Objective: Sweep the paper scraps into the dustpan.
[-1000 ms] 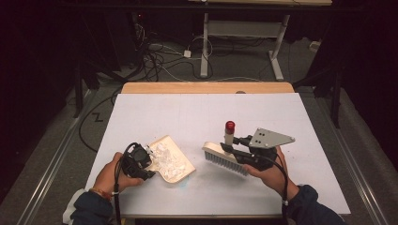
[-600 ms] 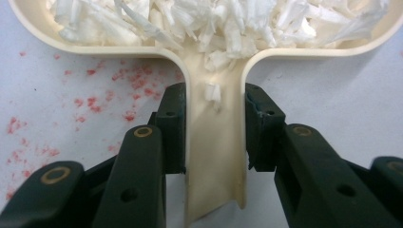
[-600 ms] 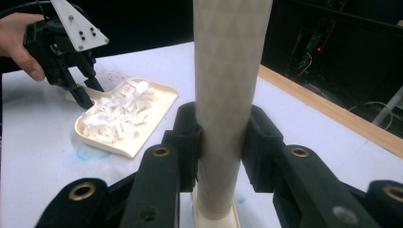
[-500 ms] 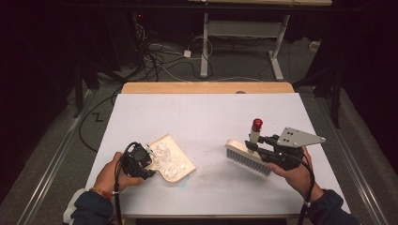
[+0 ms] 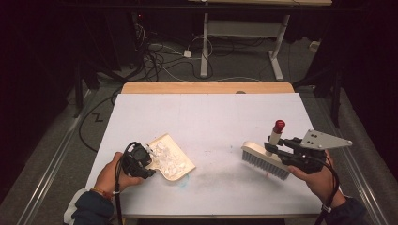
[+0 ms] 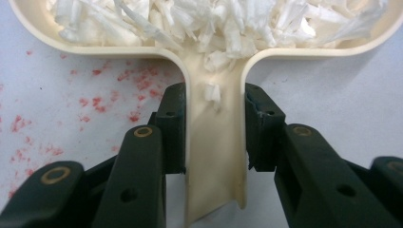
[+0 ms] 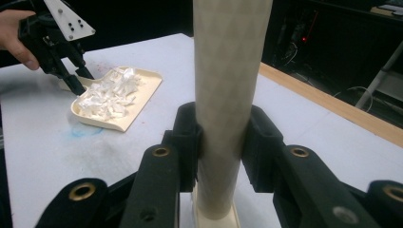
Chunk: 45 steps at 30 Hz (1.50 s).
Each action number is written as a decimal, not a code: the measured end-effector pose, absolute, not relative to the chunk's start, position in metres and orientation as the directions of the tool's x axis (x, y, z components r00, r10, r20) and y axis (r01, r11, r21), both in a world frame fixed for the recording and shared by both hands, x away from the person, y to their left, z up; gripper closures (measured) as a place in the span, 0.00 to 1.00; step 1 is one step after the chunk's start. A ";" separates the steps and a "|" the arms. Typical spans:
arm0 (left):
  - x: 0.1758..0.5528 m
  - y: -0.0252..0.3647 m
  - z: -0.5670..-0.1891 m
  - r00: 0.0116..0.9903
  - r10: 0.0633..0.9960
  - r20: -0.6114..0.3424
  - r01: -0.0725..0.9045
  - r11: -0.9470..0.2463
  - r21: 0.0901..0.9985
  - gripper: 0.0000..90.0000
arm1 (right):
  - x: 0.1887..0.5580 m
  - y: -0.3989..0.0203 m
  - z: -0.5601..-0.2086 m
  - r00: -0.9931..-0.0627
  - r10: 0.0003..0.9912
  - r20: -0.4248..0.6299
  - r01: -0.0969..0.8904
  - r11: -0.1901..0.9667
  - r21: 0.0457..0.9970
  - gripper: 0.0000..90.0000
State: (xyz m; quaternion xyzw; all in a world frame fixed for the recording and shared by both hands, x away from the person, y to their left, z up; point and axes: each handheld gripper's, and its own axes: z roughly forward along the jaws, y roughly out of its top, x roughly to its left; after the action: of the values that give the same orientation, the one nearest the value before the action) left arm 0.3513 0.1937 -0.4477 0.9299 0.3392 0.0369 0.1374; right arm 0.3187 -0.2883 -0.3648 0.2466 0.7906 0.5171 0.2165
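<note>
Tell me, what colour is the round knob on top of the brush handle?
Red knob, clearest in the high view.

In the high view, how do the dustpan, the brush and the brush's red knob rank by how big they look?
1. Dustpan and brush: they look about alike, so I won't rank one above the other; the dustpan's handle is partly hidden by the left gripper.
2. Red knob: clearly the smallest.

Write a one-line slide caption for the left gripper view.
Left gripper clamps the cream dustpan by its handle, white paper shreds heaped in the pan, red specks on the white table.
</note>
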 end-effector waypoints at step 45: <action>0.356 0.250 -0.452 0.465 0.884 -0.047 0.830 -0.417 0.370 0.70 | 0.323 -0.318 -0.366 -0.835 0.550 0.023 0.301 0.422 0.855 0.78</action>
State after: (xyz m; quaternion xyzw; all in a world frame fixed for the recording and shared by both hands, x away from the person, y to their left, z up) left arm 0.3559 0.2499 -0.4521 0.8383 0.5111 0.0774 0.1734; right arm 0.3231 -0.3182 -0.3657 0.2554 0.8329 0.4730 0.1312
